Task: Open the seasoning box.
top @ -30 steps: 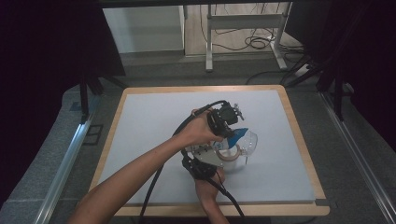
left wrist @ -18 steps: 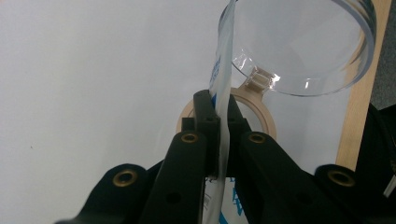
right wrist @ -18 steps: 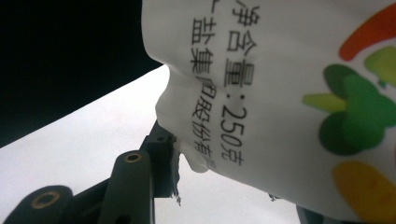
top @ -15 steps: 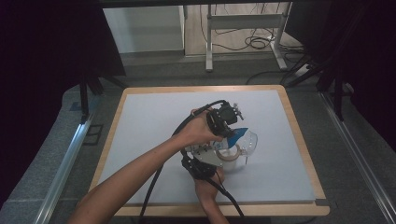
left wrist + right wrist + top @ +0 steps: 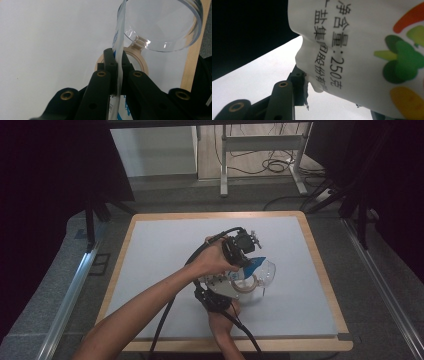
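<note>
A white and blue salt bag (image 5: pixel 248 268) is held up over the middle of the white table top (image 5: pixel 160 250). My left gripper (image 5: pixel 245 251) comes from above and is shut on the bag's thin top edge (image 5: pixel 120 47). My right gripper (image 5: pixel 219 294) holds the bag from below on the near side. In the right gripper view the printed bag (image 5: pixel 362 50) sits between the jaws, its lower corner against the left jaw. A clear round container (image 5: pixel 162 25) lies just beyond the bag. A tan tape ring (image 5: pixel 141 61) lies flat on the table under it.
A wooden rim (image 5: pixel 320 270) frames the table. Black curtains stand at both sides. Beyond the far edge are a metal frame leg (image 5: pixel 224 165) and loose cables (image 5: pixel 280 165) on the floor. Black cables (image 5: pixel 165 320) trail from both grippers toward the near edge.
</note>
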Available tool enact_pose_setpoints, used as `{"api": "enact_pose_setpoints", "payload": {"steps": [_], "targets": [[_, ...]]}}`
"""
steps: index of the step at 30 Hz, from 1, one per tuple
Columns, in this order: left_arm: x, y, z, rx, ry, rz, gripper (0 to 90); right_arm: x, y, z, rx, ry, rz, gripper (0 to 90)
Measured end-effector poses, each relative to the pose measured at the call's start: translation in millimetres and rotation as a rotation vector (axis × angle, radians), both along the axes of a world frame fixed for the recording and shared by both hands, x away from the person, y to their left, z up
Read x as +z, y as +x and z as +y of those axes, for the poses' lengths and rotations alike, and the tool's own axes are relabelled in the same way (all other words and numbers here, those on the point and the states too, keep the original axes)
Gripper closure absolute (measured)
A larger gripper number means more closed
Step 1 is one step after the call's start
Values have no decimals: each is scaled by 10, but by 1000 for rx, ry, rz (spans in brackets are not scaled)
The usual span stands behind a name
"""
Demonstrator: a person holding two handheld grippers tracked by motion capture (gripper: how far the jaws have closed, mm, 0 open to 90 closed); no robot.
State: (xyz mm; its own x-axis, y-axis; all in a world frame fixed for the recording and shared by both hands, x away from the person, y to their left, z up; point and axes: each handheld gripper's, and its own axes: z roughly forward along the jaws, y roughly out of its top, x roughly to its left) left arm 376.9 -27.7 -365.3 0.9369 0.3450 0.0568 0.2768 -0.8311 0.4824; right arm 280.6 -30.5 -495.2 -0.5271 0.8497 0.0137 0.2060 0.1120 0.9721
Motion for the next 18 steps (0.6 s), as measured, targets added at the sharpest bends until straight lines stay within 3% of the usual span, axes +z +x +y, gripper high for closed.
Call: {"api": "enact_pose_setpoints", "payload": {"steps": [12, 18], "targets": [[60, -4, -22, -5, 8, -3, 900, 38, 0, 20, -24, -60, -42, 547], [65, -4, -22, -6, 0, -3, 900, 46, -1, 12, -23, -65, -44, 548]]}}
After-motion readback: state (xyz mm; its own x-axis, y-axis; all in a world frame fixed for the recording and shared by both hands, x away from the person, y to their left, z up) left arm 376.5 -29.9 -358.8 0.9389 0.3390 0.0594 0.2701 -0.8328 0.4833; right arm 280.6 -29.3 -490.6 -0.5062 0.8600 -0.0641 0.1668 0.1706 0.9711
